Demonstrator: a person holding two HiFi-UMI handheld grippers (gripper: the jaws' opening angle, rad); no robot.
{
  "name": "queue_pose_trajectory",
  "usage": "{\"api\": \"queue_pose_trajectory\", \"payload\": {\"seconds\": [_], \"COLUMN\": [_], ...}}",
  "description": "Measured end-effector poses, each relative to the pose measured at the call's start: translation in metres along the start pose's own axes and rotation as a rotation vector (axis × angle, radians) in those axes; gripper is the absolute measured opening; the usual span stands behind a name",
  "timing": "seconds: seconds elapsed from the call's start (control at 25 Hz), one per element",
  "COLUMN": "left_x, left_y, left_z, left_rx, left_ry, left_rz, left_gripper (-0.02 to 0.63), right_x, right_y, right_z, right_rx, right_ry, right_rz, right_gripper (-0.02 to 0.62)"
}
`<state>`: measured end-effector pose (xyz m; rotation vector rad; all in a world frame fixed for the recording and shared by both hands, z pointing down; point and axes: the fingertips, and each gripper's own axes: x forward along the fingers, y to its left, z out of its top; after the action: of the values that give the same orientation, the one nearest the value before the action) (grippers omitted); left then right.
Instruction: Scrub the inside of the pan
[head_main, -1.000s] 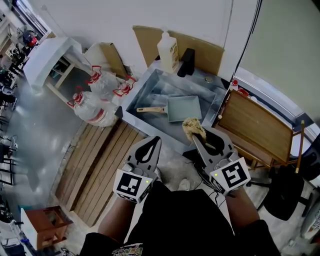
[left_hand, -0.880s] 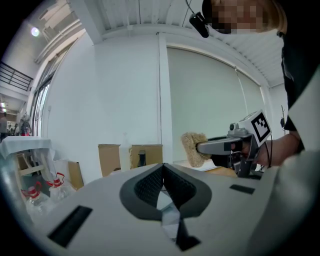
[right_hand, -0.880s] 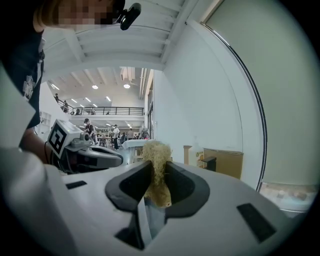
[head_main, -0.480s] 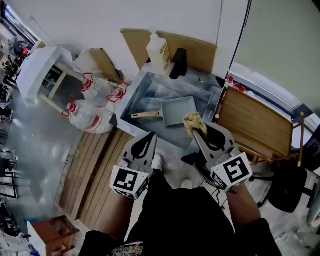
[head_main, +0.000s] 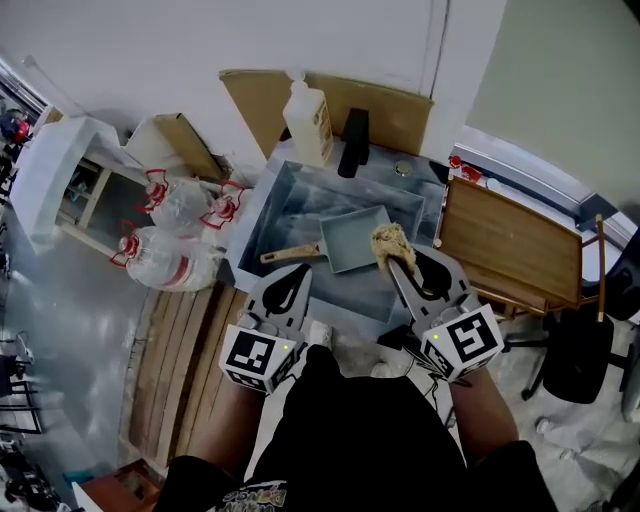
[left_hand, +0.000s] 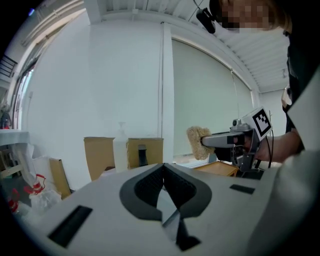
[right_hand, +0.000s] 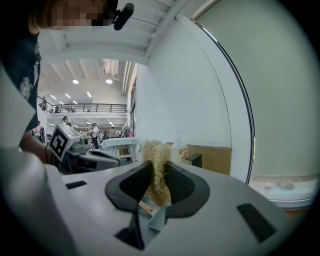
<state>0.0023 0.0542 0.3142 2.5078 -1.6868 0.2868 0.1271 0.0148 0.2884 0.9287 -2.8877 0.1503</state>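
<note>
**Scrubber pinched at the pan's edge, left claw closed and empty**

Head view: I see the pan (head_main: 358, 238) lying flat in the metal sink (head_main: 268, 210), its wooden handle (head_main: 290, 255) pointing to my left. My right gripper (head_main: 396, 262) sits at the pan's right edge with a tan fibrous scrubber (head_main: 390, 241) at its tips. I cannot tell whether the scrubber touches the pan. My left gripper (head_main: 299, 272) hangs over the sink's near rim, just beside the handle. A white bottle (head_main: 308, 118) stands at the sink's far edge.

Left gripper view: the jaws are pressed together with nothing between them. The right gripper shows off to the right, the scrubber at its tip.

Right gripper view: the jaws pinch the scrubber, which sticks up above them. Below the jaws, a corner of the pan and part of its handle show.
</note>
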Motion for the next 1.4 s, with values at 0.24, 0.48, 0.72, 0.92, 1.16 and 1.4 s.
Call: {"api": "queue_pose_trajectory", "payload": {"seconds": [0.24,0.48,0.72,0.92,1.16,1.4], "left_x": [0.026,0.051,0.07,0.081,0.094,0.101], "left_y": [0.034,0.064,0.087,0.1,0.105,0.103], "left_z": [-0.013,-0.035,-0.056,-0.077,-0.109,-0.159], "left_rx": [0.002,0.002,0.004,0.025,0.068,0.16], "left_ry": [0.057,0.125,0.179,0.233,0.334,0.485], "left_rz": [-0.073,-0.145,-0.21,-0.272,-0.366,-0.464], "left_gripper": [0.009,0.011,0.011,0.026,0.088,0.138], "right_x": [0.036,0.072,0.103,0.126,0.149,0.165], "right_y": [-0.01,-0.013,-0.013,-0.012,-0.013,-0.012], "right_z": [-0.008,-0.024,-0.04,-0.053,-0.07,-0.099], "right_rx": [0.04,0.082,0.106,0.124,0.146,0.173], "right_ry": [0.022,0.074,0.122,0.154,0.19,0.254], "right_rz": [-0.055,-0.091,-0.119,-0.148,-0.183,-0.207], "right_gripper": [0.097,0.097,0.097,0.097,0.097,0.097]}}
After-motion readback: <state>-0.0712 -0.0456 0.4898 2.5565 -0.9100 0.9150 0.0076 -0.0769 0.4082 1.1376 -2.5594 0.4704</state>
